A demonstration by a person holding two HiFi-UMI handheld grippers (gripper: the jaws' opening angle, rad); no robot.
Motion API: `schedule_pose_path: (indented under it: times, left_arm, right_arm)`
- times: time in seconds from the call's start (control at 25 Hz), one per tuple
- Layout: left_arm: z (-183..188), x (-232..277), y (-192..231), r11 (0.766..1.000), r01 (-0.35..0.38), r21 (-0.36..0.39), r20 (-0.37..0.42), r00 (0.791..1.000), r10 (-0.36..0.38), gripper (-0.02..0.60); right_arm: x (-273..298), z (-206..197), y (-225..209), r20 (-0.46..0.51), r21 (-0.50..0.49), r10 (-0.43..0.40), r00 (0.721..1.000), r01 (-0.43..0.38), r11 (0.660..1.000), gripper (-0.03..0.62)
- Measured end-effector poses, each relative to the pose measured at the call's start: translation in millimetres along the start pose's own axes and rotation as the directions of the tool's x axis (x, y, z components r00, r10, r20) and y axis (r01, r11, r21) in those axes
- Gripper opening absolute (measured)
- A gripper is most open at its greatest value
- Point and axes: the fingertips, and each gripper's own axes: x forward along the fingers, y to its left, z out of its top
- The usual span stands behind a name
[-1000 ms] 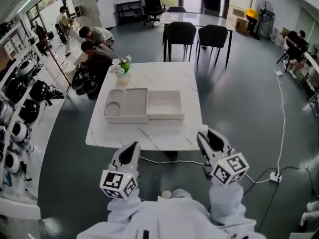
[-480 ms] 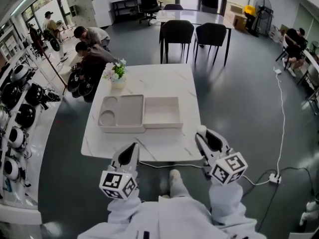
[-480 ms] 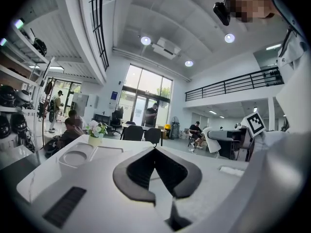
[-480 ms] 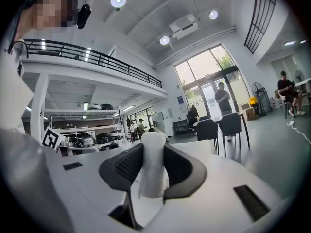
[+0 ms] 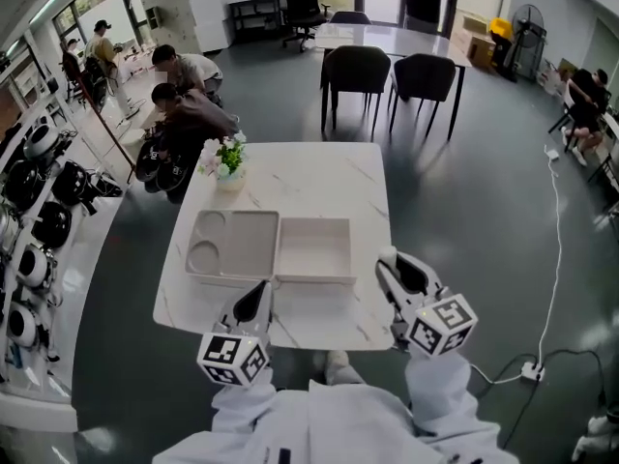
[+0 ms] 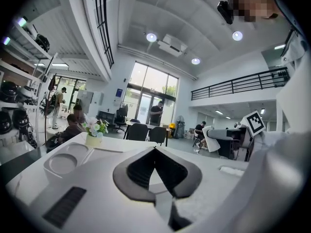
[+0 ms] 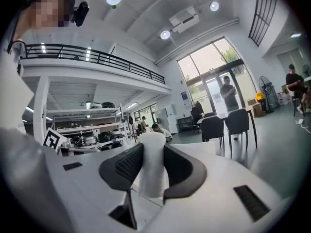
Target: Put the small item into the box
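Observation:
The white box [image 5: 314, 224] lies open in the middle of the marble table [image 5: 300, 172]. Its lid half [image 5: 232, 245], with a round recess, lies flat to its left. My right gripper [image 5: 389, 259] hovers over the table's near right edge, just right of the box. It is shut on a small white item [image 7: 153, 164] that stands up between the pads. My left gripper [image 5: 261, 288] hangs over the near edge in front of the lid. Its tips meet with nothing between them [image 6: 155, 149]. The lid [image 6: 65, 161] shows low at left in the left gripper view.
A small pot of flowers [image 5: 224, 158] stands at the table's far left corner. Two black chairs [image 5: 358, 66] stand beyond the table. People crouch on the floor at left [image 5: 189, 104]. Shelves with helmets [image 5: 39, 211] line the left wall. A cable [image 5: 556, 211] runs along the floor at right.
The table has come closer in the head view; both grippers, earlier short of its near edge, are now over it. The right gripper still holds the white item.

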Motion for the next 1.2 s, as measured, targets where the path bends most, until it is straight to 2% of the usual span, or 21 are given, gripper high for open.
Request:
schedule_pose_path:
  times: [0.36, 0.76, 1.0, 1.2]
  left_arm:
    - [3.9, 41.9, 14.6, 0.999, -0.044, -0.027, -0.014, 0.999, 0.044, -0.002]
    - [-12.1, 68.2, 30.5, 0.993, -0.100, -0.056, -0.039, 0.994, 0.097, -0.002]
    - [-29.6, 80.0, 42.8, 0.989, -0.116, -0.092, -0.089, 0.990, 0.108, -0.002]
    - [-48.4, 88.6, 50.2, 0.987, -0.106, -0.125, -0.146, 0.985, 0.087, -0.002]
  right_arm:
    - [50.2, 8.0, -26.6, -0.033, 0.005, 0.074, 0.997, -0.074, 0.997, 0.118]
    - [101.6, 0.7, -36.2, -0.083, -0.003, 0.163, 0.983, -0.164, 0.987, 0.118]
    - [137.8, -21.9, -36.7, -0.158, -0.001, 0.188, 0.969, -0.190, 0.982, 0.118]
    - [161.5, -48.4, -32.6, -0.234, 0.007, 0.196, 0.952, -0.199, 0.980, 0.118]
